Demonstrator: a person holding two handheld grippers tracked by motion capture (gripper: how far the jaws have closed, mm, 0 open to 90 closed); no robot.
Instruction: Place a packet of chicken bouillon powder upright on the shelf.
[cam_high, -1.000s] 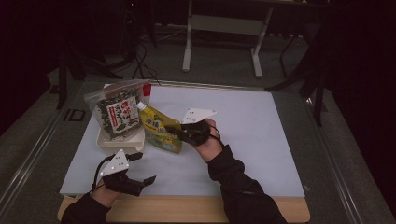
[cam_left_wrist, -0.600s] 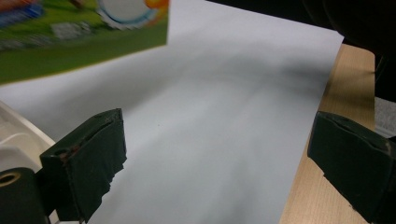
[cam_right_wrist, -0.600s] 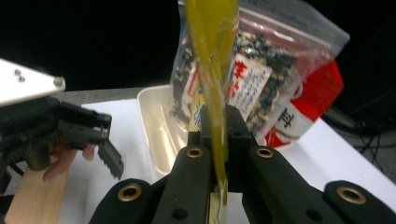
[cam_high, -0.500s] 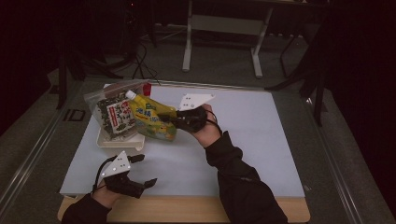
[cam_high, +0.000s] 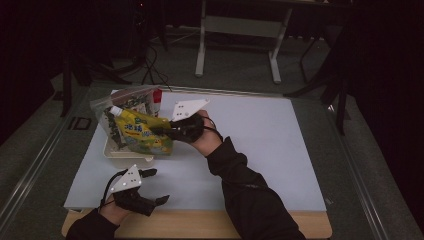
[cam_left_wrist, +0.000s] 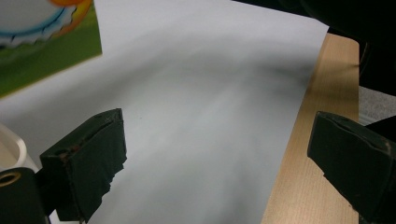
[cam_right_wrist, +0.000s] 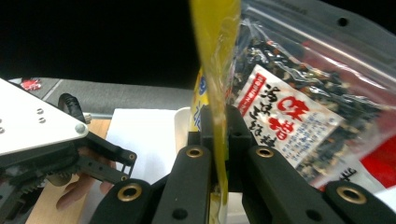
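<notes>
Right gripper (cam_right_wrist: 218, 135) pinches (edge-on) yellow pouch (cam_right_wrist: 215, 56) — tightly.

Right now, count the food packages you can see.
2. A yellow pouch is pinched in the right claw above the white tray. A clear seaweed bag leans in the tray behind it. More may be hidden underneath.

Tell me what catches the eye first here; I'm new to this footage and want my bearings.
The bright yellow pouch stands out, pinched by its edge in the right hand-held gripper above the white tray at the mat's left. Behind it leans a clear bag of dark snacks with red lettering. The left hand-held gripper rests open and empty at the near edge of the table.
</notes>
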